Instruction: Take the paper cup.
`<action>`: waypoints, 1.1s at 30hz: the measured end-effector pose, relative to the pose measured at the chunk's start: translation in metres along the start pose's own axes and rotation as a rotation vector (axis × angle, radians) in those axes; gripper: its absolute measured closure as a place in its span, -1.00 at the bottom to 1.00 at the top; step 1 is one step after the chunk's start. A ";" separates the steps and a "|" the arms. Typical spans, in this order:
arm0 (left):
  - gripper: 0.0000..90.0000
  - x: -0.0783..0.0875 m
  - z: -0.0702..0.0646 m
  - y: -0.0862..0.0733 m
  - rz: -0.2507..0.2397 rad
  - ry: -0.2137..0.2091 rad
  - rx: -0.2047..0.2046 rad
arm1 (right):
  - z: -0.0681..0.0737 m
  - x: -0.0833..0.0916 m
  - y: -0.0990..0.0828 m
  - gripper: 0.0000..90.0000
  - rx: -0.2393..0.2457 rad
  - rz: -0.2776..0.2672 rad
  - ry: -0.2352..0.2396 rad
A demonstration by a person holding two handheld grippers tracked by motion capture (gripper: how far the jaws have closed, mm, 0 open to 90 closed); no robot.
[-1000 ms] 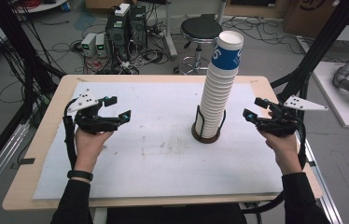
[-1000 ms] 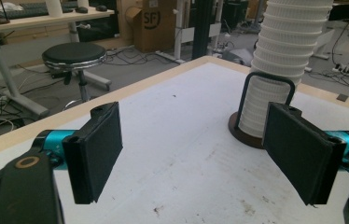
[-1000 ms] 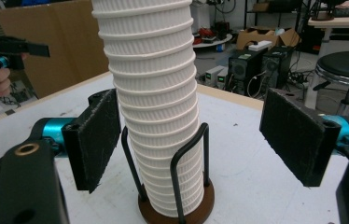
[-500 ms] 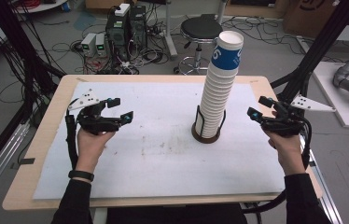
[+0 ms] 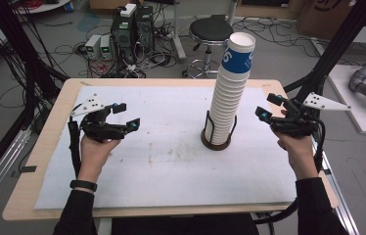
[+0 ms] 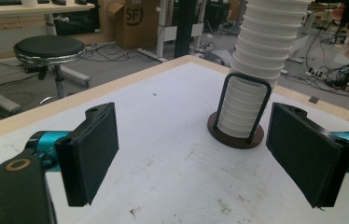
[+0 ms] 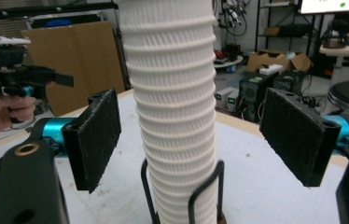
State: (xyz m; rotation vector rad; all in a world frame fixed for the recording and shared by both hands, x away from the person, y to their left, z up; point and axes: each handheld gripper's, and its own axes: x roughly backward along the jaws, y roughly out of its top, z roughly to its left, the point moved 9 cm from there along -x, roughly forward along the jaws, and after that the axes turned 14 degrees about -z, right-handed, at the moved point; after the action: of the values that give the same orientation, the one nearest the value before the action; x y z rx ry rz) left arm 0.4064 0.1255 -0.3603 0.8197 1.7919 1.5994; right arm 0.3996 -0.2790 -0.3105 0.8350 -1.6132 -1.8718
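A tall stack of paper cups [image 5: 230, 93] stands upright in a dark round holder [image 5: 217, 139] on the white sheet [image 5: 161, 161] that covers the bench [image 5: 49, 122]. The stack sits right of the bench's middle, toward the far side, and leans slightly to the right at its top. The top cup shows a blue band with white lettering. Two black wire loops rise from the holder's base and hug the lowest cups.

The left tongs [image 5: 125, 116] hover above the sheet on the left side, well apart from the stack, pointing toward it. Their jaws have just been opening and stand apart with nothing between them; in the left gripper view the two black pads [image 6: 93, 149] frame bare sheet, with the holder and the lower cups [image 6: 252, 93] farther off.

The right tongs [image 5: 267, 106] hang just right of the stack, aimed at its lower half. Their jaws are apart too, and no pad touches the cups. In the right gripper view the ribbed white stack [image 7: 175, 107] rises between the two pads [image 7: 95, 135], close in front of them, with a gap on each side.

Behind the bench a black stool [image 5: 211, 34] stands on the floor among cables and computer boxes [image 5: 132, 24].
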 end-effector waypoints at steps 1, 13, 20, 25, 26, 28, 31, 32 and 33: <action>-0.62 0.000 0.000 0.000 -0.001 -0.001 0.001 | 0.000 0.000 0.000 -0.54 0.000 0.000 0.000; -0.62 -0.002 -0.003 0.001 -0.002 -0.017 0.012 | 0.006 -0.033 0.014 -0.56 0.029 0.040 0.036; -0.62 -0.003 -0.005 0.002 -0.004 -0.031 0.020 | 0.007 -0.048 0.021 -0.56 0.059 0.066 0.044; -0.62 -0.004 -0.007 0.002 -0.002 -0.040 0.024 | 0.007 -0.055 0.025 -0.56 0.068 0.075 0.052; -0.62 -0.004 -0.007 0.002 -0.001 -0.042 0.024 | 0.007 -0.057 0.026 -0.56 0.063 0.083 0.054; -0.62 -0.005 -0.009 0.002 -0.001 -0.048 0.027 | 0.007 -0.061 0.027 -0.56 0.064 0.092 0.058; -0.62 -0.006 -0.010 0.002 0.004 -0.057 0.025 | 0.007 -0.065 0.027 -0.56 0.056 0.110 0.072; -0.62 -0.006 -0.011 0.001 0.004 -0.059 0.025 | 0.007 -0.067 0.027 -0.56 0.053 0.113 0.073; -0.62 -0.006 -0.011 0.001 0.008 -0.060 0.025 | 0.007 -0.068 0.026 -0.56 0.051 0.119 0.075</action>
State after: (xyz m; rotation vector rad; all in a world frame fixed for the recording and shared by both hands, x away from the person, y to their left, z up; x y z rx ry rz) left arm 0.4021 0.1139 -0.3580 0.8788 1.7714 1.5440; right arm 0.4397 -0.2285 -0.2763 0.8032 -1.6338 -1.7040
